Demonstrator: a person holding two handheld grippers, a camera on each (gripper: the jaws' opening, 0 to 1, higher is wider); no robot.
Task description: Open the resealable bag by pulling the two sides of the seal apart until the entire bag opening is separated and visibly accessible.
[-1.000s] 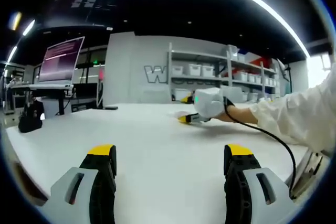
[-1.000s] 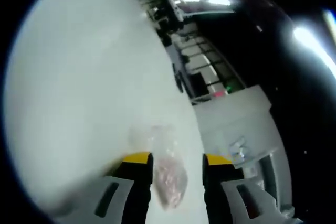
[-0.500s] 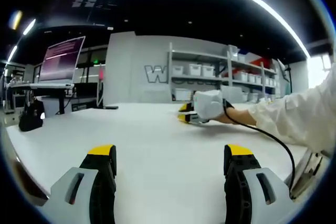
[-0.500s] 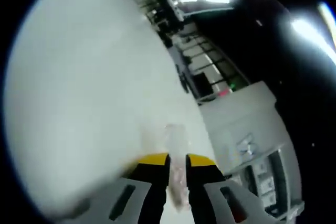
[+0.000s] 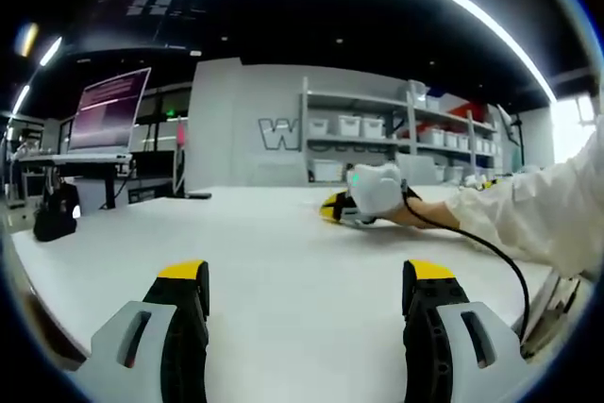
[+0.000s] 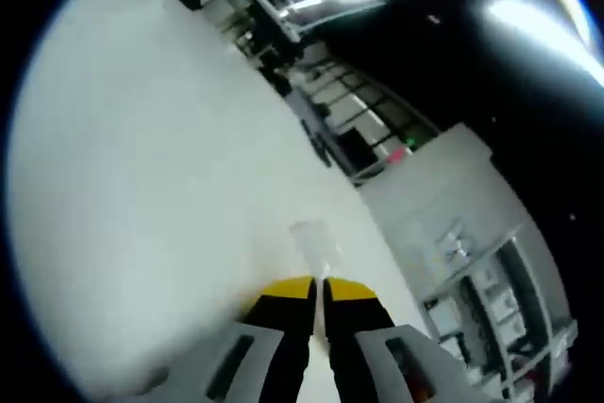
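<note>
While the clear resealable plastic bag (image 6: 316, 244) is lying on the broad white table (image 6: 142, 167), its near edge is being pinched between the almost closed yellow-tipped jaws of the right gripper (image 6: 317, 290), and the rest of the bag is being left flat on the table just beyond the jaw tips. Nearer the table's front edge, the left gripper (image 5: 308, 276) is being held released, jaws wide apart, just above the table, well apart from the bag.
</note>
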